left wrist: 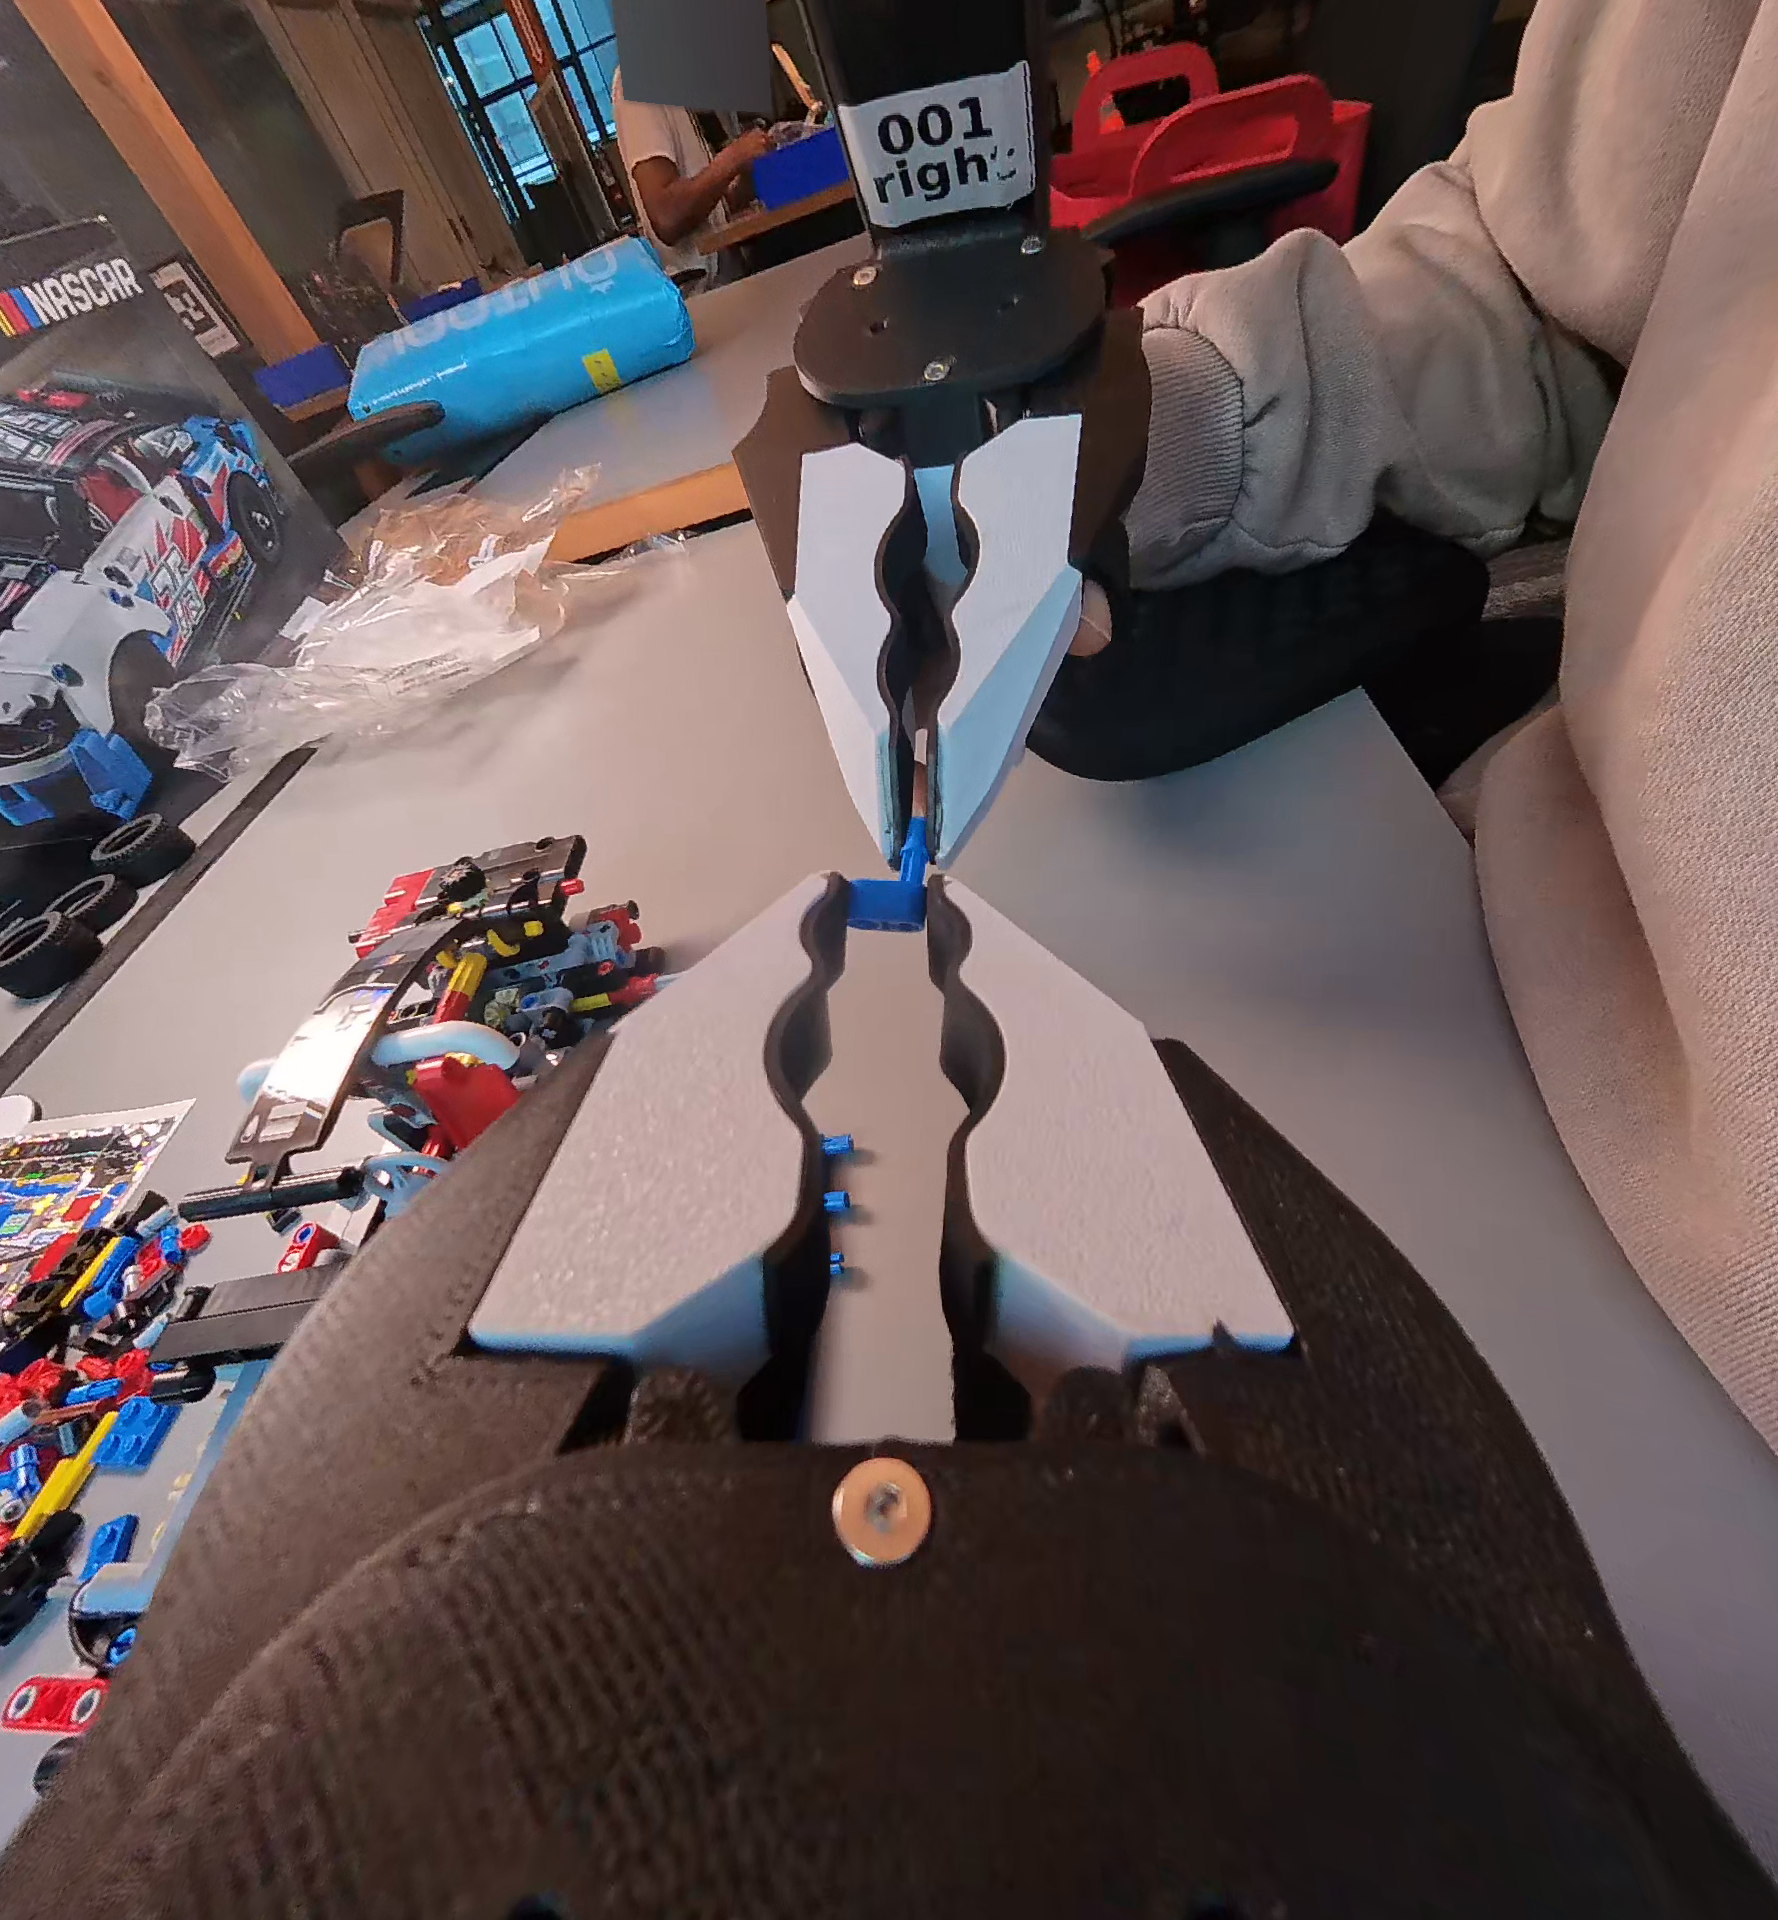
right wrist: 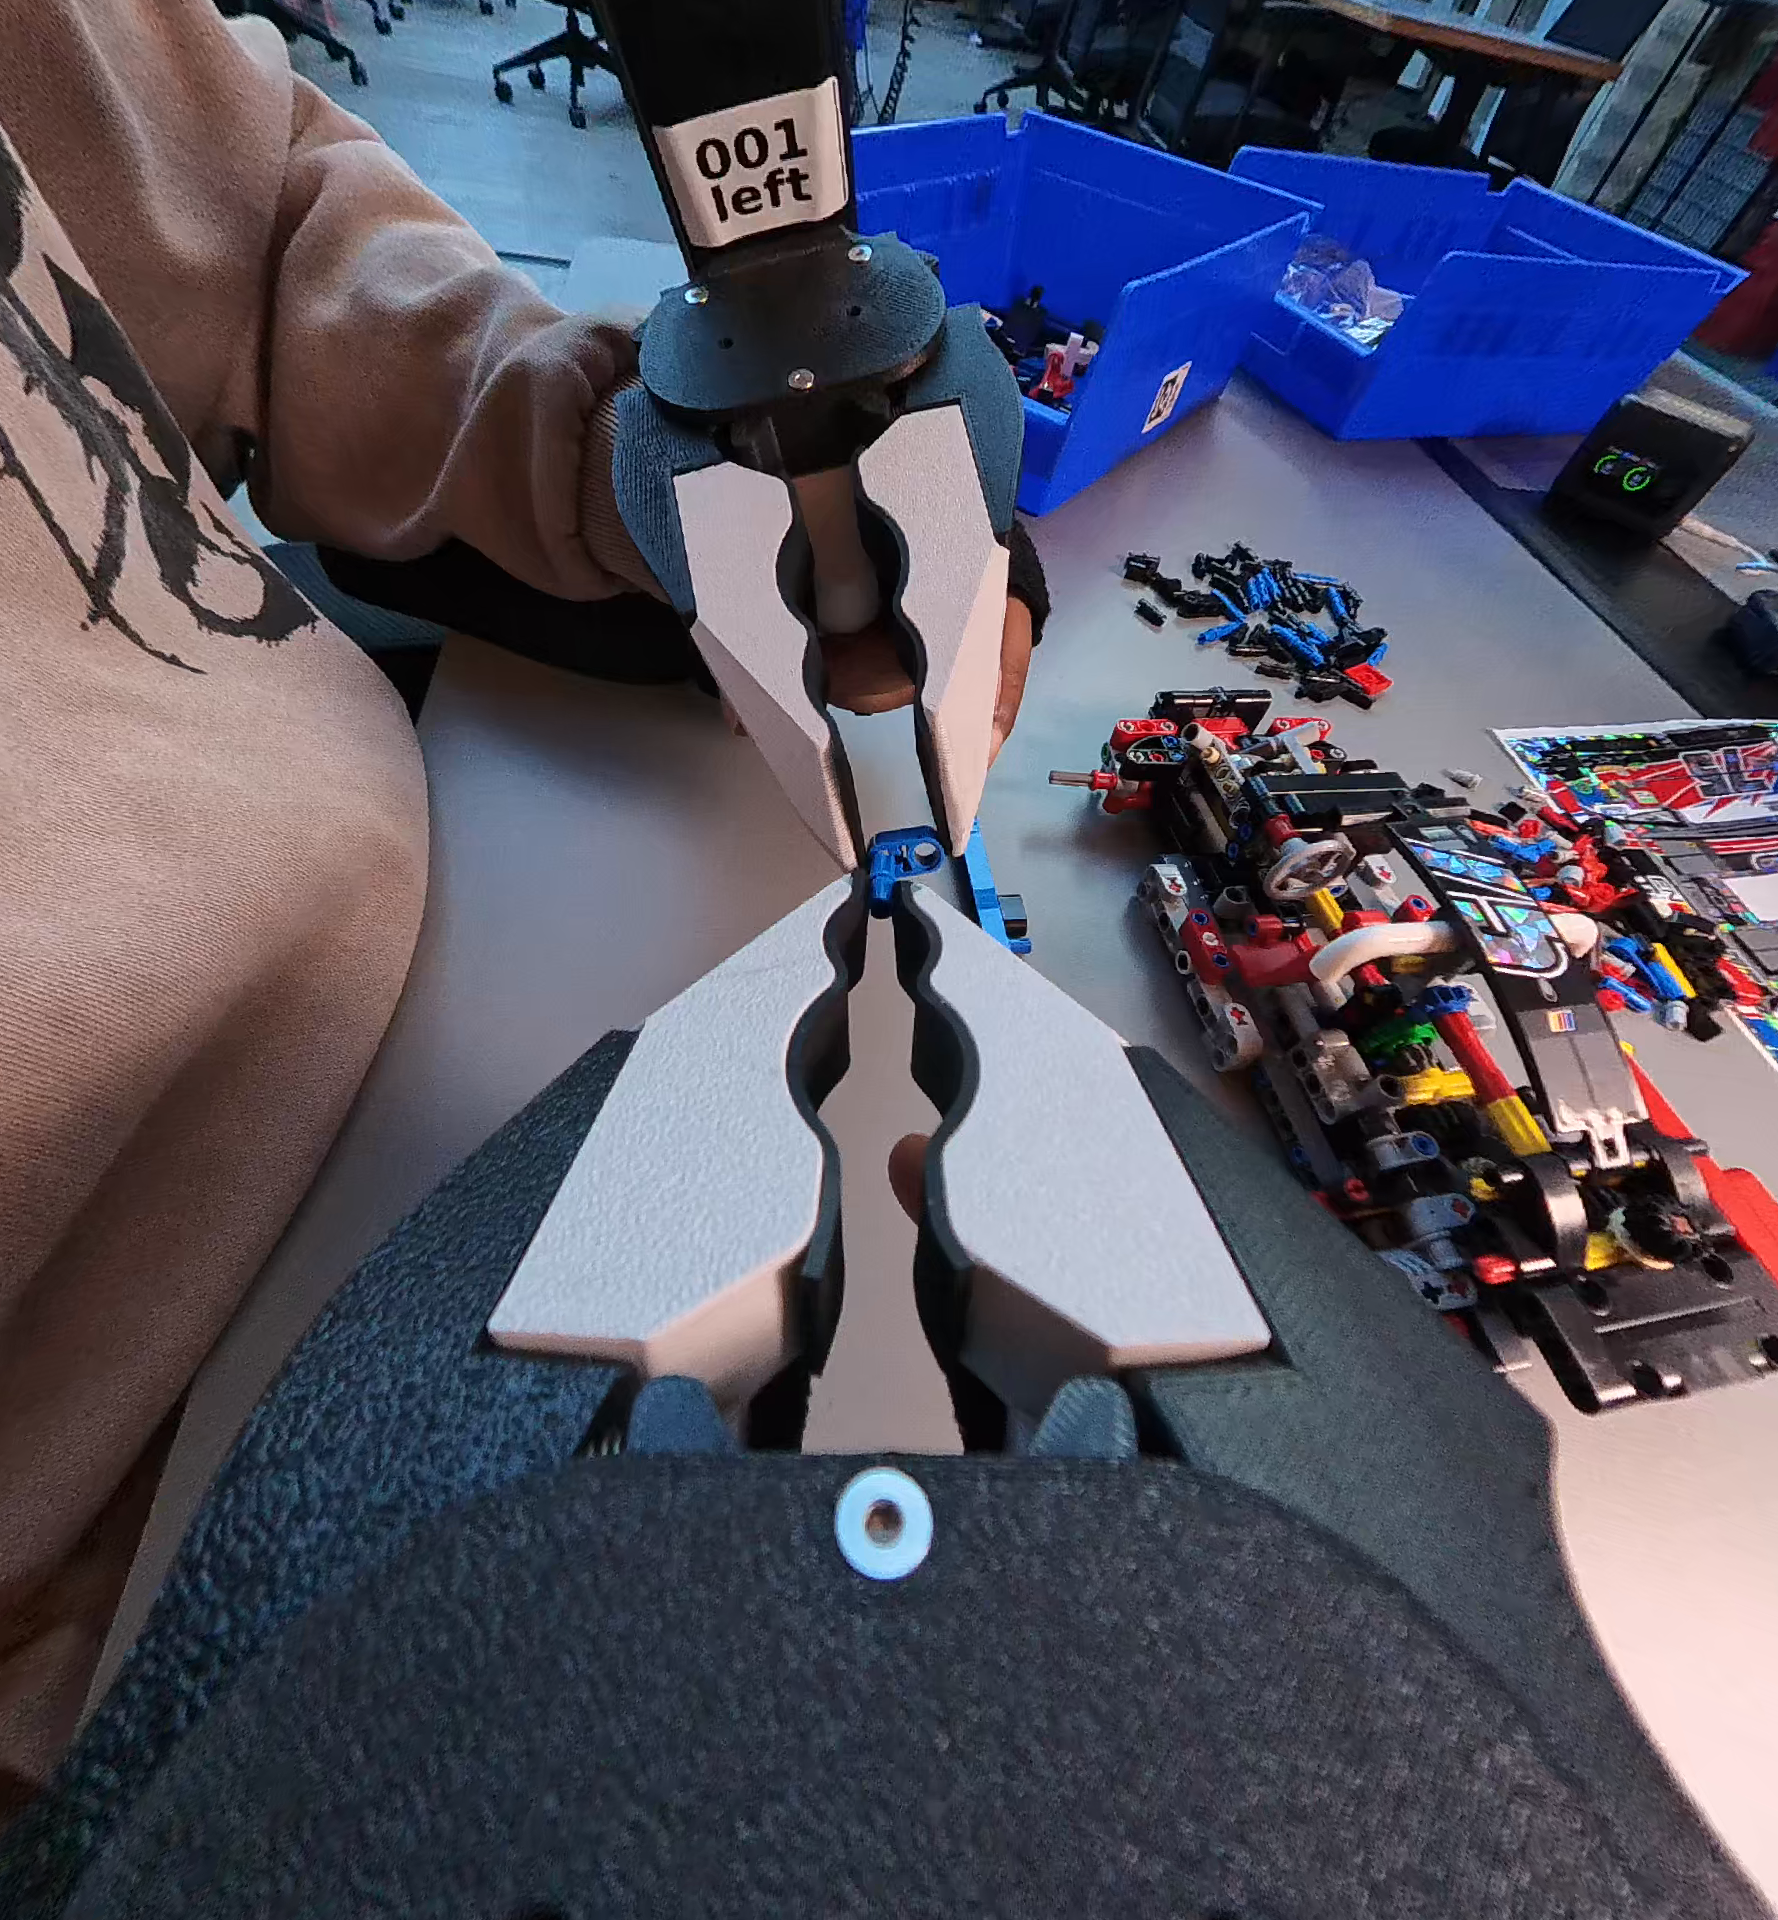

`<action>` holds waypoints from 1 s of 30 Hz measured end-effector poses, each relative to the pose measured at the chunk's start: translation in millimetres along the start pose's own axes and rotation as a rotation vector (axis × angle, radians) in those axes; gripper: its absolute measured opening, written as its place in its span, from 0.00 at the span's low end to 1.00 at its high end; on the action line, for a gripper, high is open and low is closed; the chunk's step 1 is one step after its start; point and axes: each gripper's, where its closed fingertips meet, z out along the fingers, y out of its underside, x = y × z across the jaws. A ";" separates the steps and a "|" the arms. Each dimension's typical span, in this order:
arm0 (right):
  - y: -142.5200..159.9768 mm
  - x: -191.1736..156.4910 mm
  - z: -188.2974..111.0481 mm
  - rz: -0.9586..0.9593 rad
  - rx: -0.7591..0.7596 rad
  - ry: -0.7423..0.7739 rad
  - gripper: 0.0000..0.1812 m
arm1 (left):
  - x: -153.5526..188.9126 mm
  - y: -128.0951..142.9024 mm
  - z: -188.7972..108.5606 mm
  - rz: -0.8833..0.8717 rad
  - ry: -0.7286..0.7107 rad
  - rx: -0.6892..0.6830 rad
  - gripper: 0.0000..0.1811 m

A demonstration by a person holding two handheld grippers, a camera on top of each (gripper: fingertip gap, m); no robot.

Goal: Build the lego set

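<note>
The left gripper [left wrist: 887,891] is pinched on a small blue connector [left wrist: 885,902], held above the table [left wrist: 656,727]; the right gripper [right wrist: 881,894], nearly closed, grips a blue pin [left wrist: 914,840] whose end meets the connector. Both holds are only at the fingertips, so a push slightly off the hole's axis could twist either piece loose (the car [right wrist: 1436,1039] sits well to the side, untouched). A dropped pin could roll off the near edge
</note>
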 end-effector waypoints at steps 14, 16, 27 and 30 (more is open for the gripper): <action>8.8 -1.4 4.4 0.014 -0.186 0.044 0.01 | 2.9 7.2 3.0 0.155 -0.071 -0.123 0.07; 8.5 -2.6 5.2 0.052 -0.151 0.021 0.01 | 4.0 7.1 2.2 0.130 -0.060 -0.122 0.07; 24.4 -0.3 16.3 0.237 -0.267 0.102 0.01 | 7.2 29.6 9.9 0.267 -0.126 -0.317 0.06; 30.3 4.5 22.1 0.307 -0.266 0.170 0.00 | 3.7 38.6 11.6 0.239 -0.145 -0.361 0.06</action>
